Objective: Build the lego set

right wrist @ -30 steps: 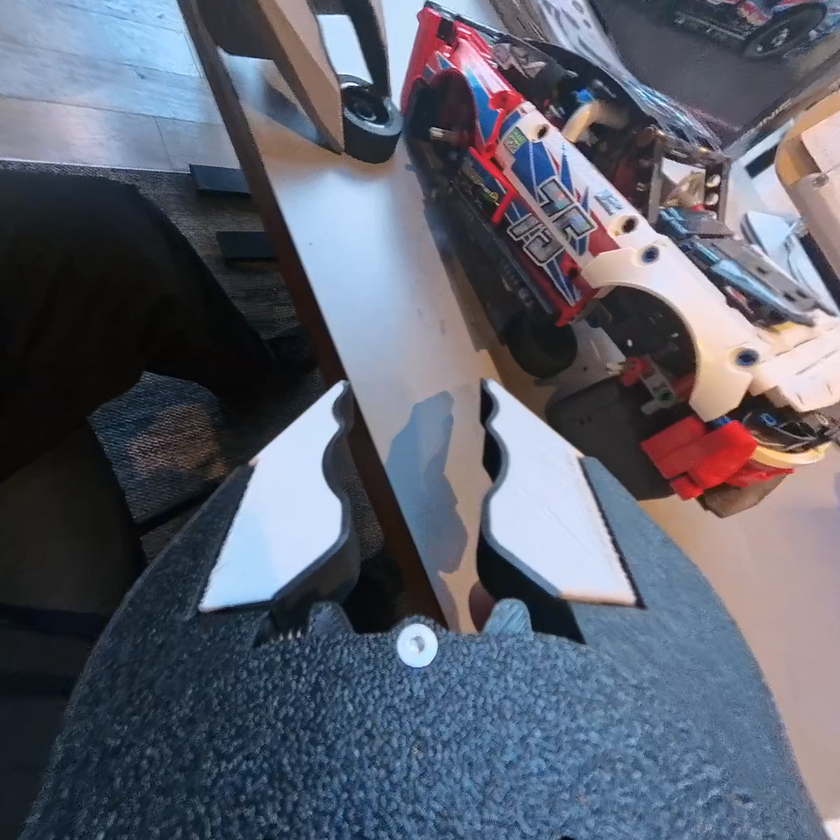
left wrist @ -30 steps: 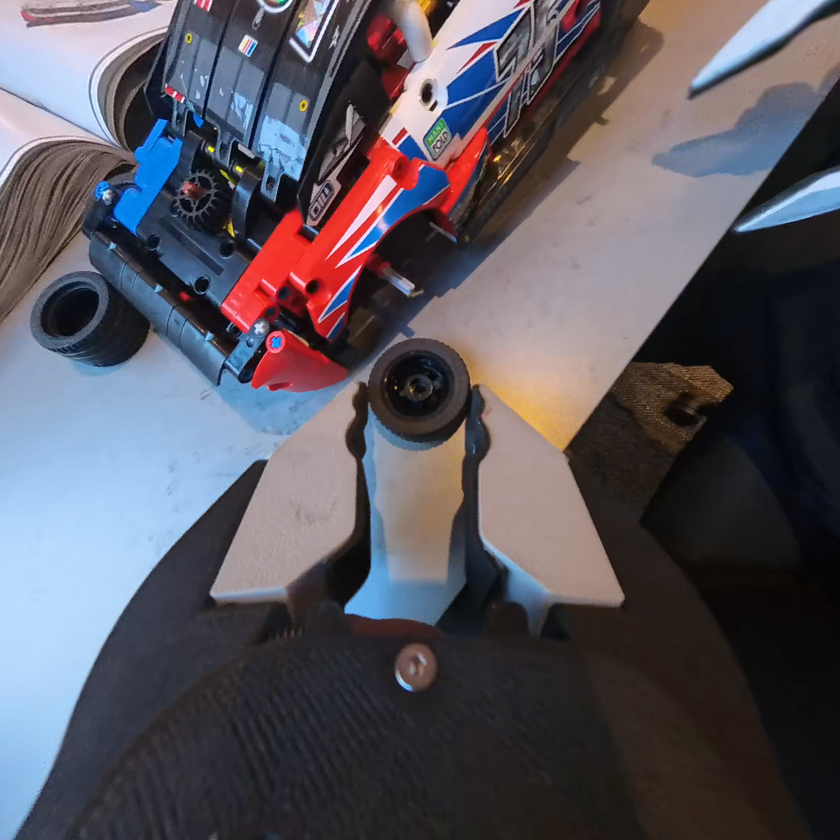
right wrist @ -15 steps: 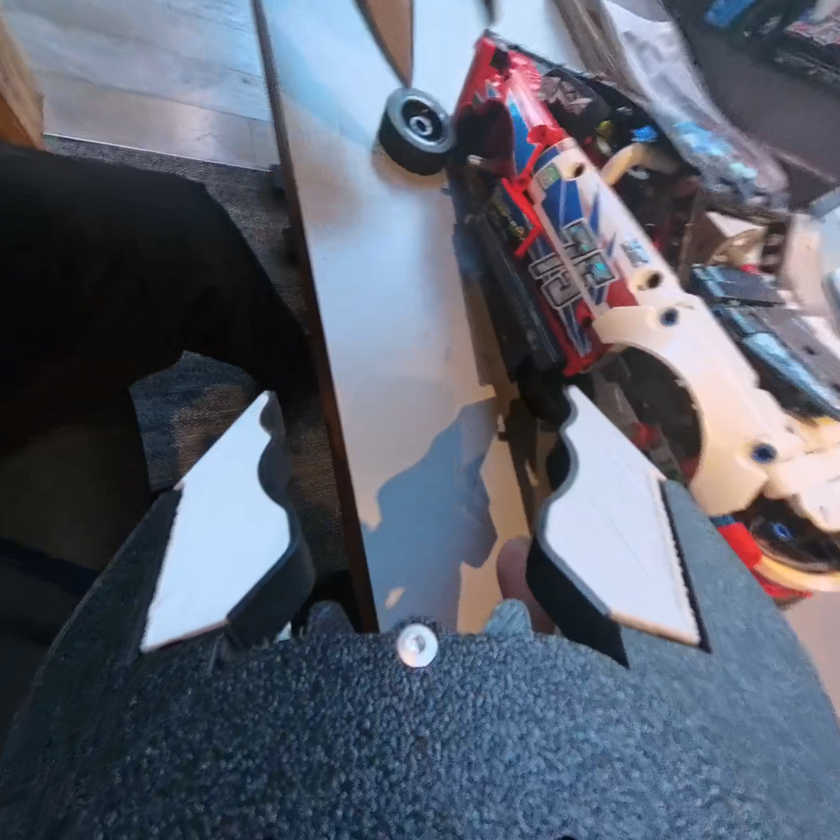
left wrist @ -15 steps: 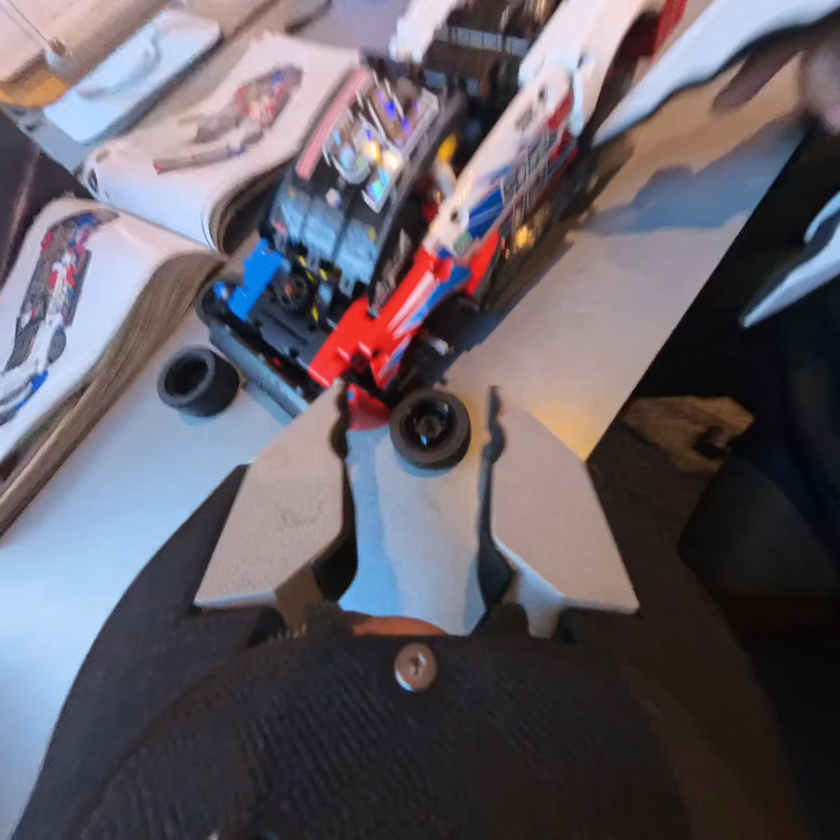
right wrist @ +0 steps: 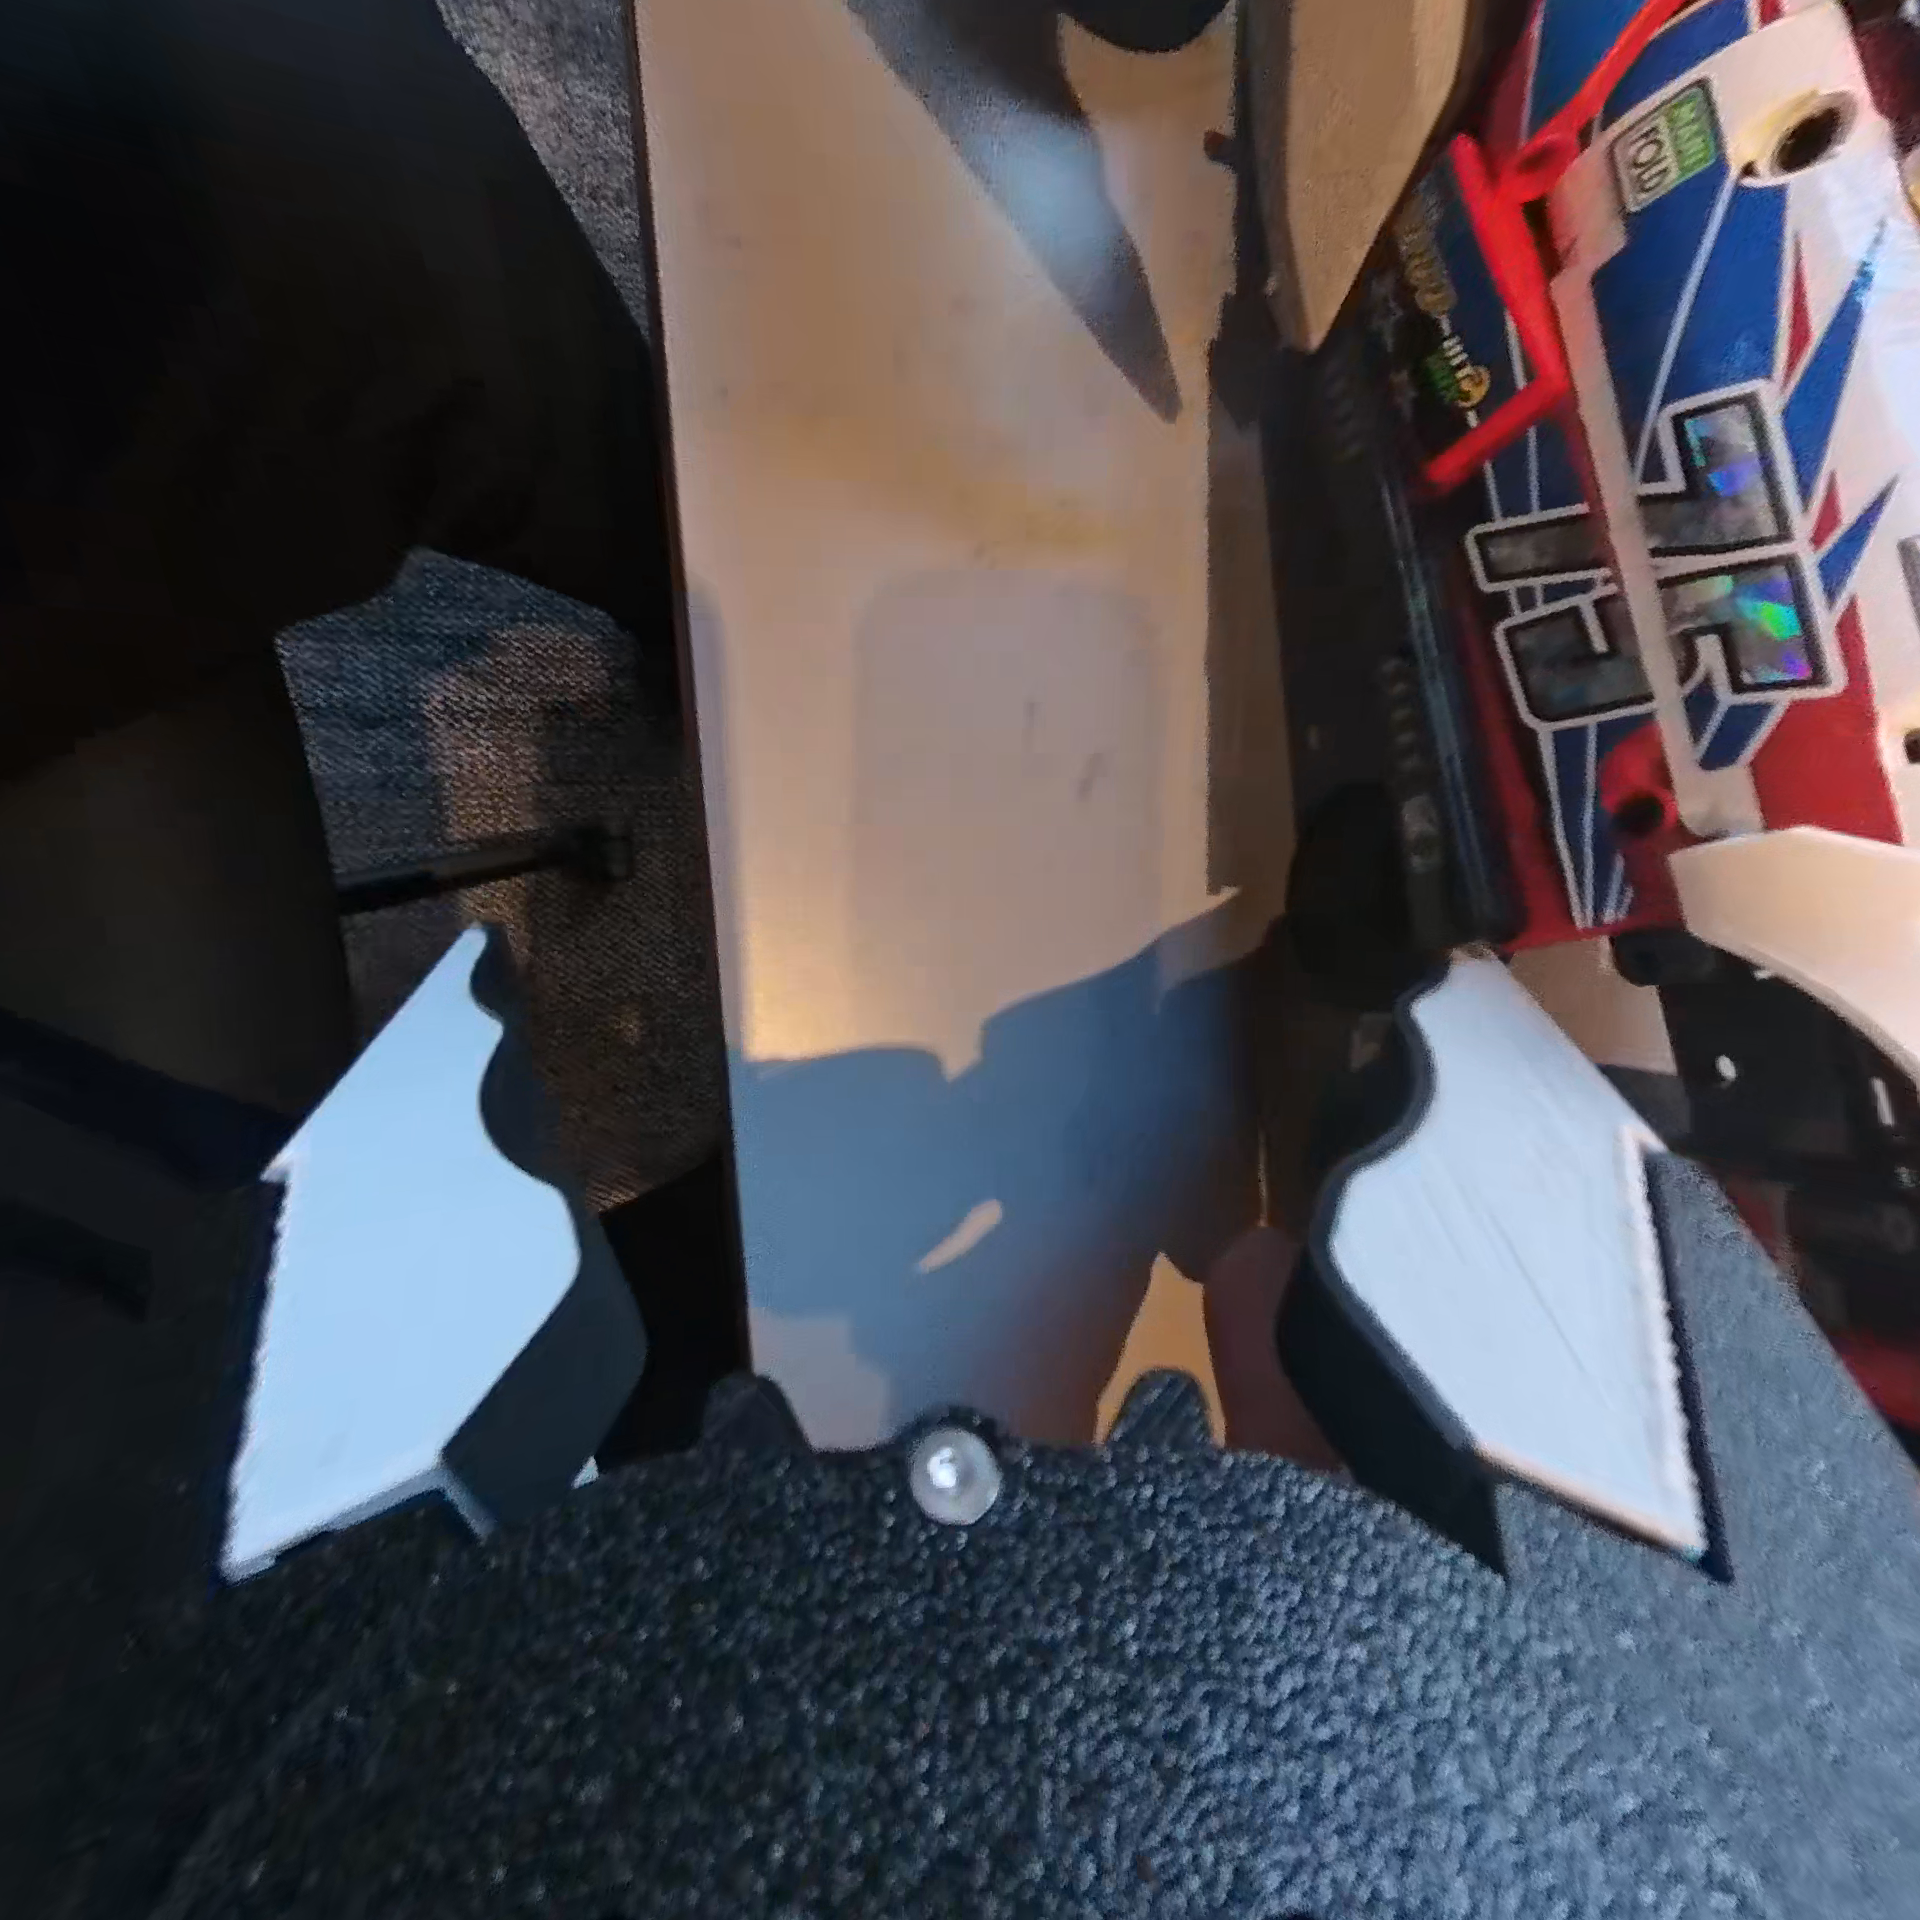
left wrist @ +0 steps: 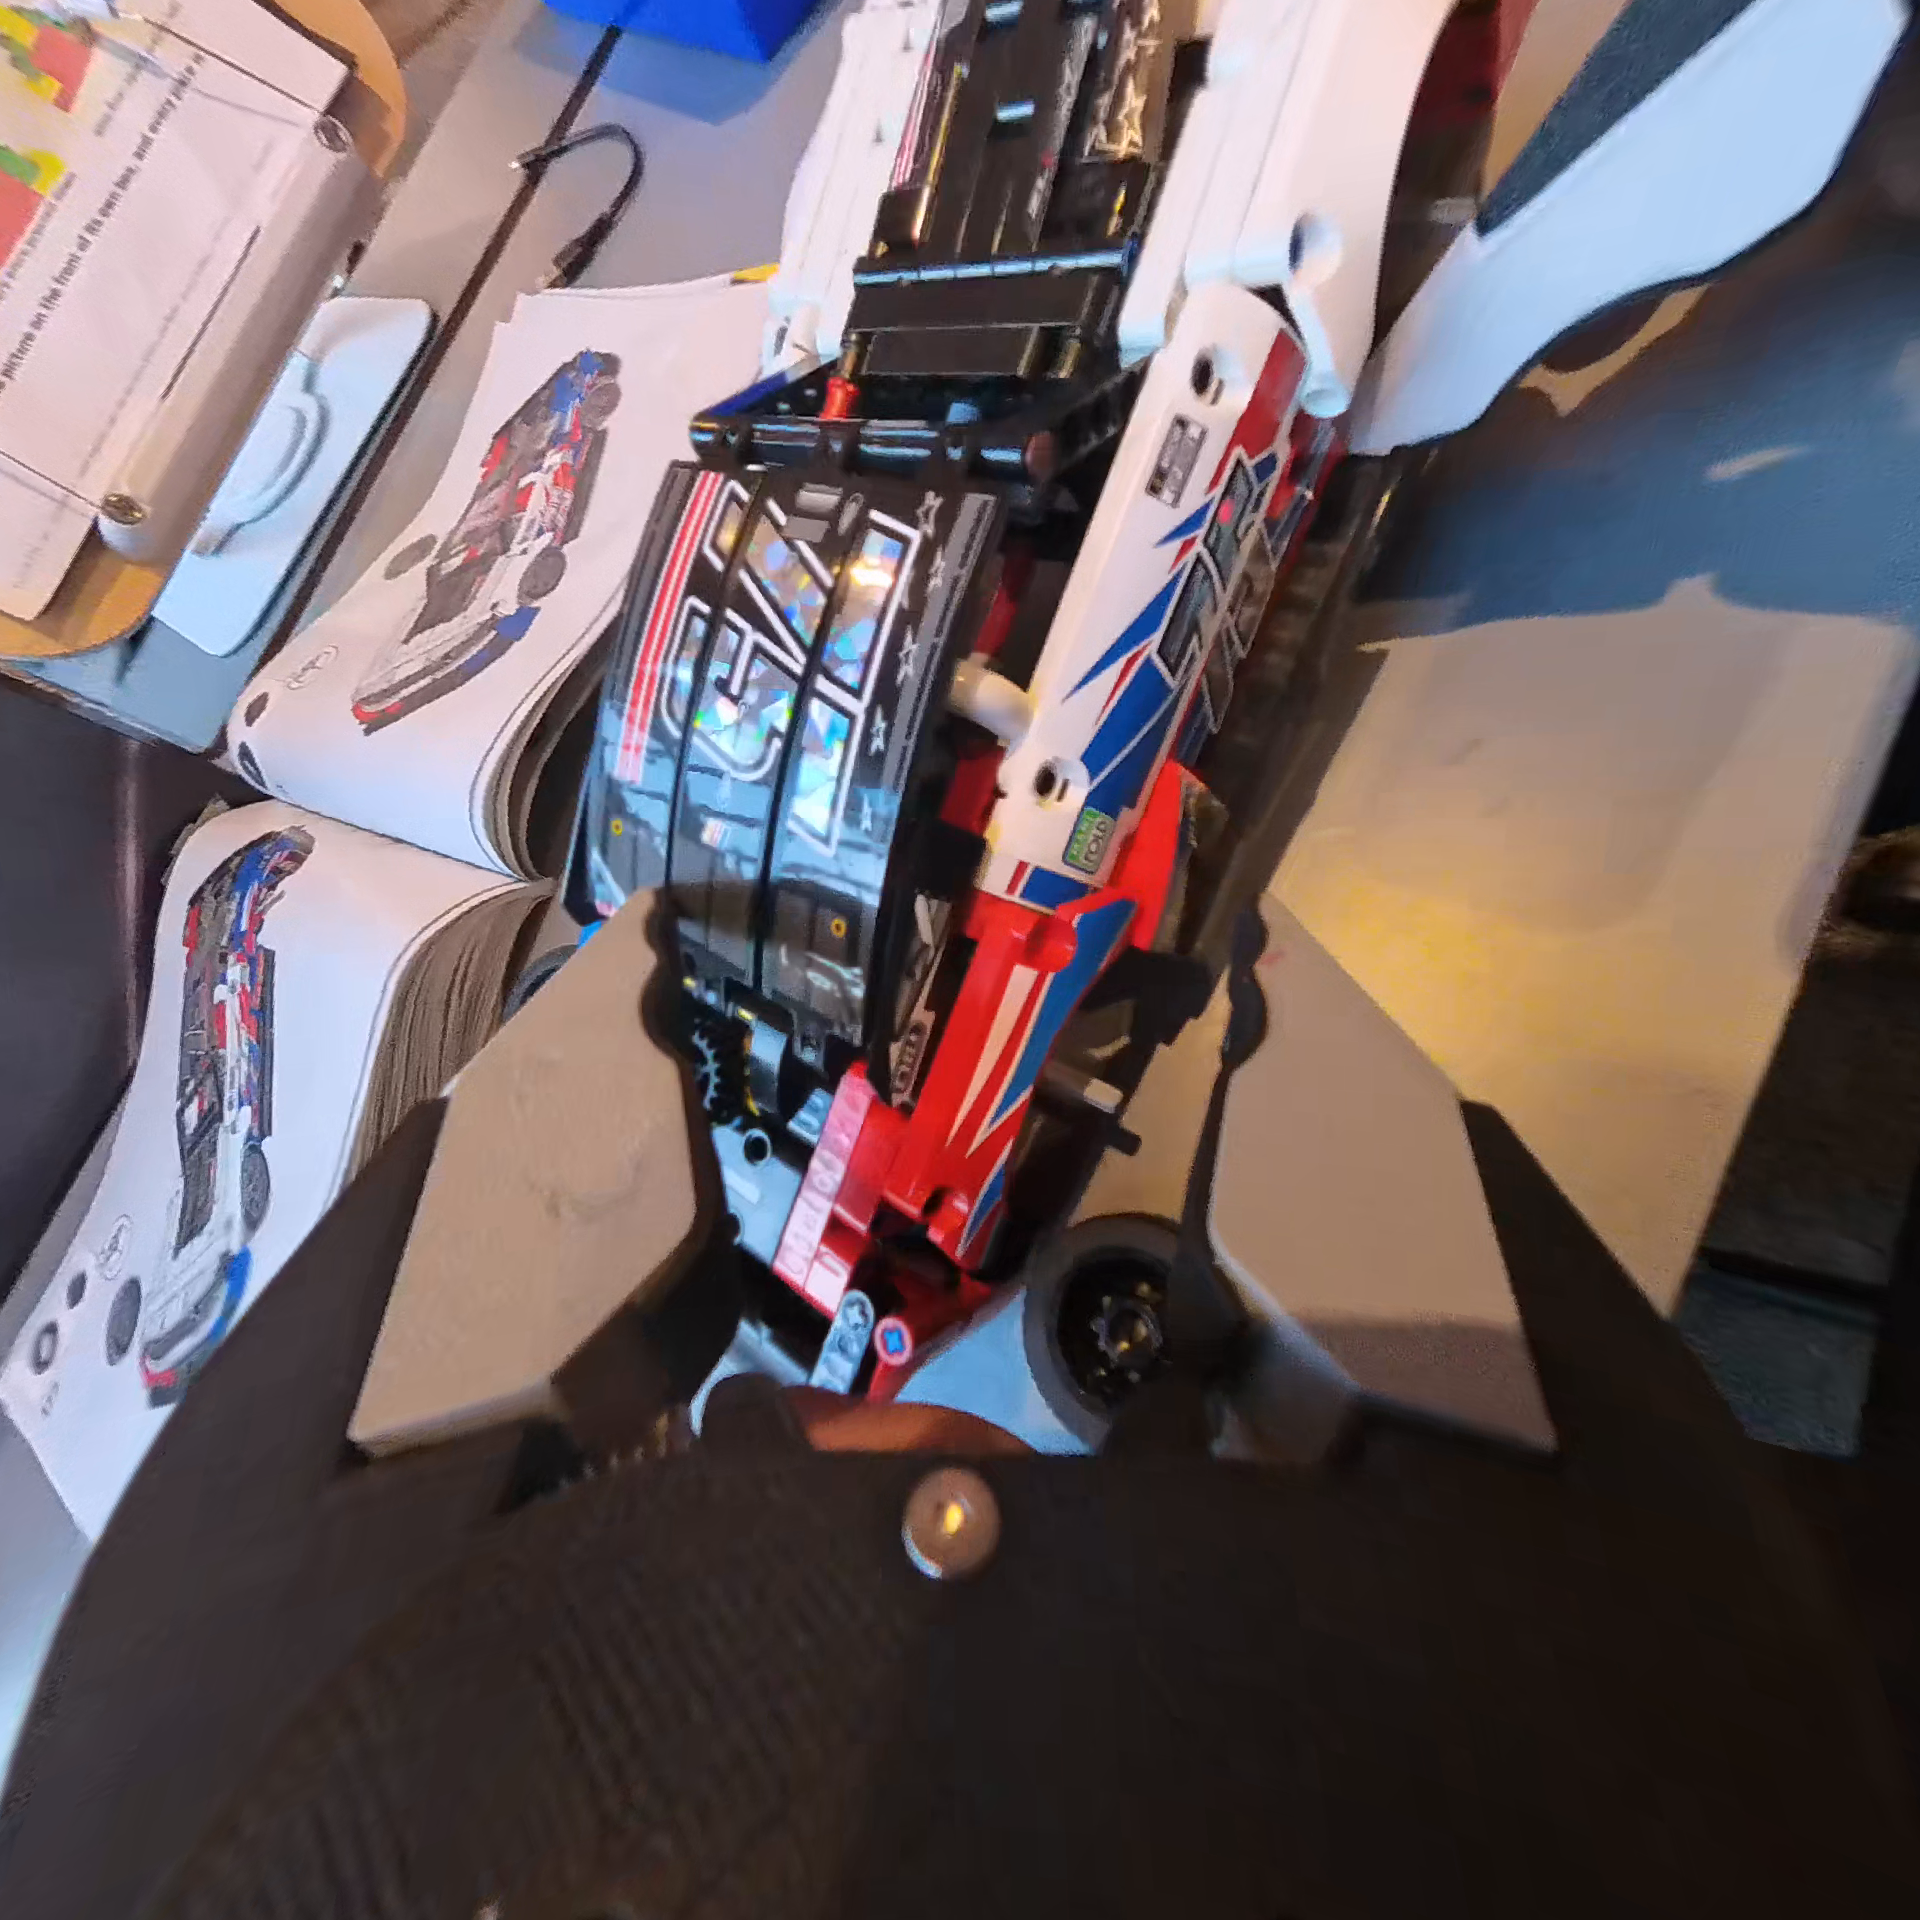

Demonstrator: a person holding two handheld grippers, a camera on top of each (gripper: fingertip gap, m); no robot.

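— Well, only the left wrist view shows the instruction booklet [left wrist: 436,623] and loose wheel [left wrist: 1117,1325] by the left gripper [left wrist: 940,956], fingers spread wide.

— And the right gripper [right wrist: 951,971]: open, empty, beside the red-white-blue lego car [right wrist: 1621,540] on the table [right wrist: 935,623].

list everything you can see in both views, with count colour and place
lego car: one, red, white, blue and black, on the table, running away from the left gripper
loose wheel: one, black, on the table by the car's red nose, beside the left gripper's right finger
instruction booklets: two, white with car pictures, left of the car
cable: one, black, far left on the table
table: one, pale grey, under everything
left gripper: one, grey fingers, open around the car's nose
right gripper: one, white fingers, open over the table edge
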